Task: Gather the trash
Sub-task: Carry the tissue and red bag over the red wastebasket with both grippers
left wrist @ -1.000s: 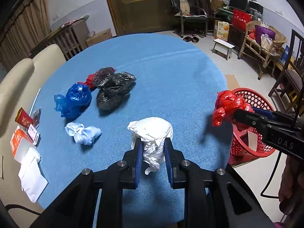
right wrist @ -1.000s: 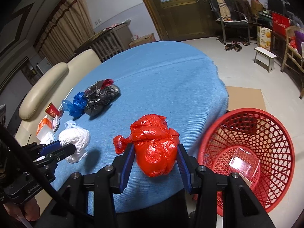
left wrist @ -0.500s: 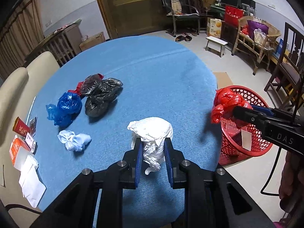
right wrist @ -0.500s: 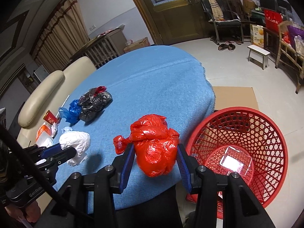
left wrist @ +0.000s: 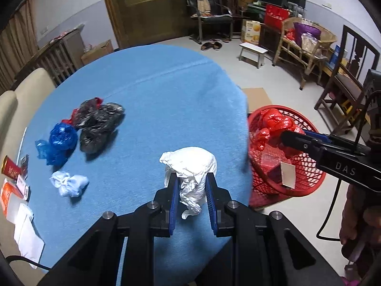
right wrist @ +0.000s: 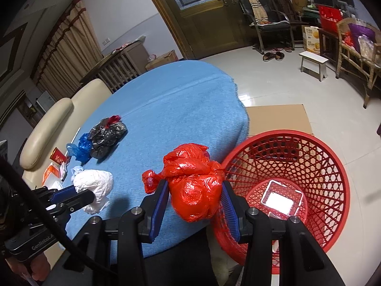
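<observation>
The blue-clothed counter (left wrist: pixel 152 90) fills most of both views, and the red mesh basket (right wrist: pixel 321 157) stands on the floor just off its right-hand edge; that basket is what your coming move turns on. Your right tongs (right wrist: pixel 195 199) are the nearer pair: they hang at the counter's edge with the basket's rim just right of and below them, so my judgement is that a short carry to the right and a release would drop their load in. Those tongs are clamped on a red plastic bag (right wrist: pixel 194 186), a knotted, glossy, crinkled ball with a small tail sticking out to the left, bulging wider than the pads that squeeze it. Your left tongs (left wrist: pixel 191 188) sit further in over the counter, well left of the basket, and are drawn in narrow on a white plastic bag (left wrist: pixel 190 166), a crumpled bundle standing upright, its rounded top above the pads and a twisted tail hanging below them. Left on the counter, well apart from both tongs, lie a heap of black bags (left wrist: pixel 98 124), a blue bag (left wrist: pixel 60 141) touching it, and a small white wad (left wrist: pixel 69 183) nearer you. A clear tray (right wrist: pixel 282 197) already lies in the basket's bottom.
</observation>
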`<state>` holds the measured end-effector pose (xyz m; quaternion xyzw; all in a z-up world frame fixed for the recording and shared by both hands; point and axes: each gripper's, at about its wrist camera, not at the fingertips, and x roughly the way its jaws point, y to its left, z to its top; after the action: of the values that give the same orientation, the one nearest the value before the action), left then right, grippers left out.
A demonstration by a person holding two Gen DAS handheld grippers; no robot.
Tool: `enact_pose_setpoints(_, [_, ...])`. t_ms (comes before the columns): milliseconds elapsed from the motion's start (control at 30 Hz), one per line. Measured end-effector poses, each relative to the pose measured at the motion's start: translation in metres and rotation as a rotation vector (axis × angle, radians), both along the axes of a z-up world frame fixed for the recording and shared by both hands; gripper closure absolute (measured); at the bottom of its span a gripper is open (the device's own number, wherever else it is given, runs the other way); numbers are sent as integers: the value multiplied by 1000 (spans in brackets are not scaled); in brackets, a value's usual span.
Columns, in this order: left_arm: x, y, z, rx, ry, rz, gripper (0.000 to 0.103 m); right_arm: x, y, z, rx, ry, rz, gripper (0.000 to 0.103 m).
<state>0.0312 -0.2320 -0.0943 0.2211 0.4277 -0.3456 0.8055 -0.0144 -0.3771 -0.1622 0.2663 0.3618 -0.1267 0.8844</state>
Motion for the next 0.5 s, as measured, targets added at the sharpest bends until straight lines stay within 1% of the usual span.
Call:
enact_pose_setpoints(333, [-14, -42, -5, 25, 24, -106, 79, -29, -29, -11, 17, 33, -77, 55])
enact_pose_setpoints(500, [-23, -63, -4, 49, 0, -157, 79, -44, -47, -18, 27, 53, -119, 55])
